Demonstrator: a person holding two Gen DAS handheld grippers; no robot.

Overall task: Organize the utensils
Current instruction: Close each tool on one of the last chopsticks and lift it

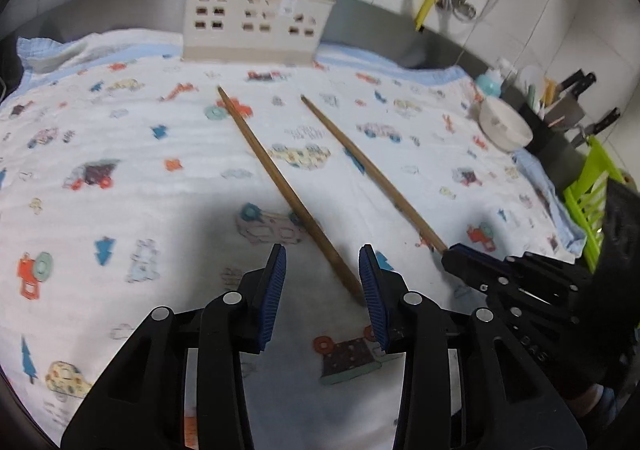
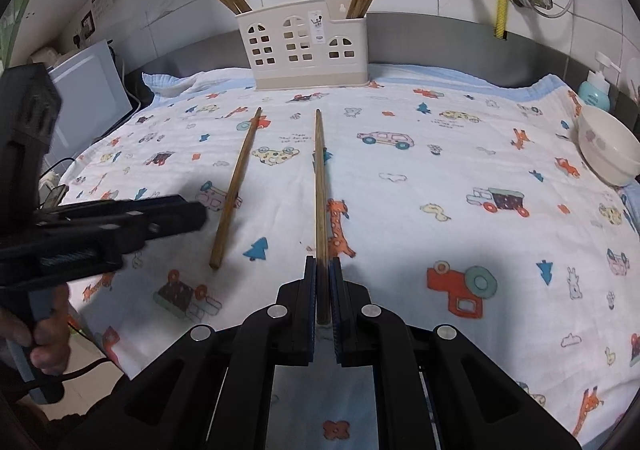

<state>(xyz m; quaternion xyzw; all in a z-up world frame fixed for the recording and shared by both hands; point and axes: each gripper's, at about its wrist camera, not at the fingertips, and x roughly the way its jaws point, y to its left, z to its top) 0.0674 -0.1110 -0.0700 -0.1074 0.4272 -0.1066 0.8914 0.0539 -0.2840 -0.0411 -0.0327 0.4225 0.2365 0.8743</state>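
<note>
Two brown wooden chopsticks lie on a patterned cloth. My right gripper (image 2: 323,264) is shut on the near end of the right chopstick (image 2: 320,186), which points toward the cream utensil holder (image 2: 306,50). My left gripper (image 1: 322,270) is open, its fingers on either side of the near end of the left chopstick (image 1: 280,186). The left chopstick also shows in the right wrist view (image 2: 234,190). The right chopstick (image 1: 372,170) and right gripper (image 1: 460,262) show in the left wrist view. The holder (image 1: 256,22) has several chopsticks standing in its left and right compartments.
A white bowl (image 2: 608,150) sits at the cloth's right edge, with a soap bottle (image 2: 596,90) behind it. A knife block (image 1: 560,114) and green rack (image 1: 592,202) stand at the right. A white appliance (image 2: 88,94) stands at the left. Pipes and hoses hang on the tiled wall.
</note>
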